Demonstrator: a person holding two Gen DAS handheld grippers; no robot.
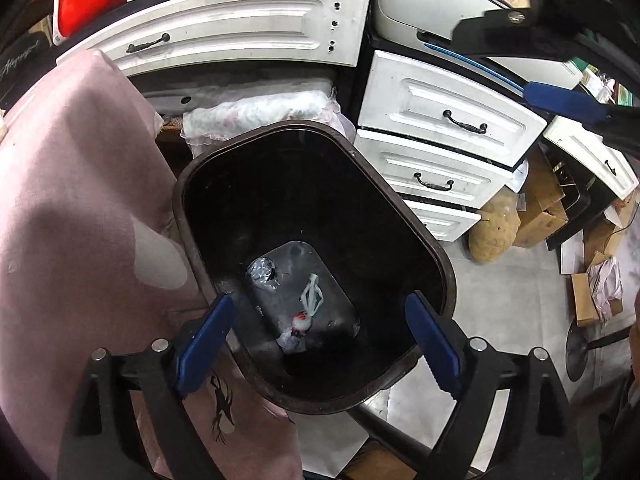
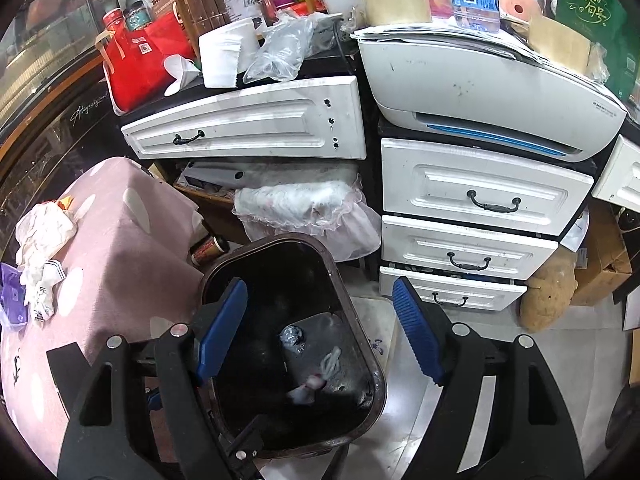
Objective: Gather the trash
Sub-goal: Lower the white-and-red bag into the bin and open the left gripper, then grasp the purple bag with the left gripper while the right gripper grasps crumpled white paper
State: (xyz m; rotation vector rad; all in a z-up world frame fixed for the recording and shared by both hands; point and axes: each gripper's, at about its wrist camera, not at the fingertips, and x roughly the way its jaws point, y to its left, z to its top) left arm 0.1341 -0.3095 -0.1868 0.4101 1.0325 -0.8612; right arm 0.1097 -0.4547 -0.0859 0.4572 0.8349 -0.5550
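Crumpled tissue [image 2: 42, 236] lies left of the empty, spread right tongs [image 2: 320, 330]: light, soft, pinch its bulk. Left tongs [image 1: 320, 338] gape empty over bin [image 1: 440, 248].

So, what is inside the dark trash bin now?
On the bottom of the trash bin lie a crumpled silver wrapper and white plastic scraps with a red spot. The near bottom edge is hidden by its wall.

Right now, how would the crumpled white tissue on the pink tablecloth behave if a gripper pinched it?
The crumpled white tissue looks soft, so it would likely squash flat. It seems light and should lift easily. Loose folds may trail or snag neighbouring scraps on the pink tablecloth.
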